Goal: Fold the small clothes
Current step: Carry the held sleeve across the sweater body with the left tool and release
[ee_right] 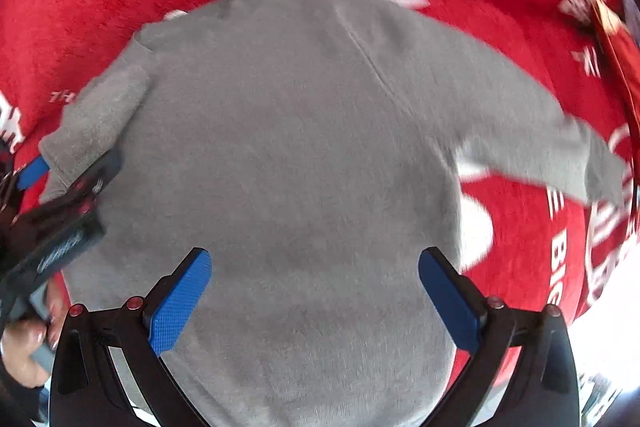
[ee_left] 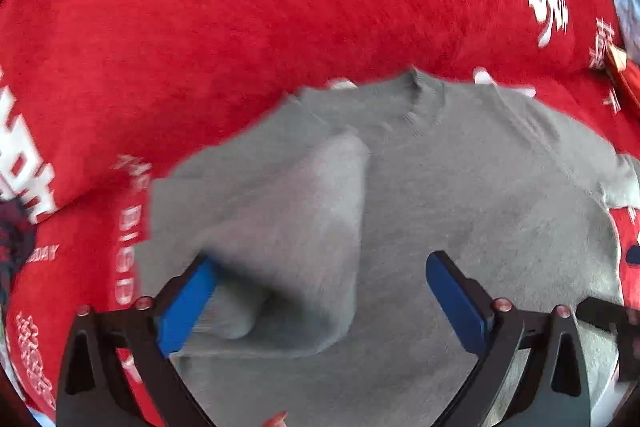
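On the red printed cloth point(ee_left: 240, 7), a grey sweater point(ee_right: 288, 155) lies flat, neckline away from the cameras. Left sleeve point(ee_left: 280, 227) is folded inward across the body; right sleeve point(ee_right: 540, 135) lies extended sideways. Left tool point(ee_left: 320, 291): jaws spread wide, one blue pad touching the folded sleeve, nothing gripped. Right tool point(ee_right: 314, 291): jaws spread wide above the sweater's lower body, holding nothing.
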### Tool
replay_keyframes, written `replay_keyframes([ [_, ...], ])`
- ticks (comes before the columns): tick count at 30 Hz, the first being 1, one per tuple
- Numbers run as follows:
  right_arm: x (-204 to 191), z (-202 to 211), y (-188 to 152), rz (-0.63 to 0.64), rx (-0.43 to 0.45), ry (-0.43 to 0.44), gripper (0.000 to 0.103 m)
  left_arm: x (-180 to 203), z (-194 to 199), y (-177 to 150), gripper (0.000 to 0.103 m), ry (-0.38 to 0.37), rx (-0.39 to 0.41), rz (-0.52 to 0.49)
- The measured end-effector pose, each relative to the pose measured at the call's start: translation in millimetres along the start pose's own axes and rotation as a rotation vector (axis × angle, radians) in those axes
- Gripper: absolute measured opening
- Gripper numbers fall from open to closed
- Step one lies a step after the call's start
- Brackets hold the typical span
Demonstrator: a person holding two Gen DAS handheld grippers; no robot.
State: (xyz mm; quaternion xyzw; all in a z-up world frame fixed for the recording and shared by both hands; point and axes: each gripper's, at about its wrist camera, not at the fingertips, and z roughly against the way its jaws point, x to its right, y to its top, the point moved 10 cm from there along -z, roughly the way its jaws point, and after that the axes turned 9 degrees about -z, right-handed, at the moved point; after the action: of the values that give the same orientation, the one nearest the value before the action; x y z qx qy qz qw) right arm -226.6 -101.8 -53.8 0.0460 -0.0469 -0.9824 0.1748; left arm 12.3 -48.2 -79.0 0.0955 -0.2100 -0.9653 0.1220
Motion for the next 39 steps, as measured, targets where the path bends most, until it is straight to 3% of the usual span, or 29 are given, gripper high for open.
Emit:
replay_keyframes([
  [4, -49, 11, 27, 0.147, 0.073, 0.057, 0.103, -54, 23, -28, 0.103, 0.075, -0.022, 0.131],
  [9, -150, 15, 41, 0.442, 0.158, 0.129, 0.103, -121, 12, -99, 0.103, 0.149, -0.185, 0.313],
  [11, -191, 12, 38, 0.572, 0.185, 0.145, 0.103, -128, 2, -125, 0.103, 0.129, -0.246, 0.365],
  [15, -246, -12, 21, 0.740, 0.139, 0.173, 0.101, -128, -11, -148, 0.103, 0.128, -0.284, 0.415],
  [24, -299, -46, -9, 0.761, -0.011, 0.308, 0.097, -126, -13, -173, 0.103, 0.014, -0.241, 0.740],
  [25, -302, -55, -12, 0.770, -0.017, 0.289, 0.091, -125, -12, -173, 0.103, 0.018, -0.235, 0.740],
  [26, -303, -66, -13, 0.791, -0.019, 0.247, 0.078, -123, -11, -173, 0.103, 0.023, -0.237, 0.732],
  [27, -305, -71, -12, 0.814, 0.005, 0.216, 0.077, -121, -11, -173, 0.103, 0.028, -0.240, 0.725],
  [28, -309, -67, -11, 0.822, 0.035, 0.232, 0.053, -121, -12, -173, 0.103, 0.030, -0.241, 0.722],
  [29, -310, -60, -7, 0.803, 0.038, 0.259, 0.015, -119, -12, -172, 0.103, 0.032, -0.244, 0.716],
  [31, -301, -45, 10, 0.647, 0.027, 0.342, 0.014, -123, -14, -169, 0.103, 0.036, -0.248, 0.710],
  [34, -251, -14, 54, 0.300, 0.062, 0.482, 0.014, -122, -11, -168, 0.103, 0.038, -0.259, 0.705],
  [39, -127, 11, 98, -0.070, 0.174, 0.491, 0.014, -119, -11, -162, 0.103, 0.038, -0.270, 0.659],
])
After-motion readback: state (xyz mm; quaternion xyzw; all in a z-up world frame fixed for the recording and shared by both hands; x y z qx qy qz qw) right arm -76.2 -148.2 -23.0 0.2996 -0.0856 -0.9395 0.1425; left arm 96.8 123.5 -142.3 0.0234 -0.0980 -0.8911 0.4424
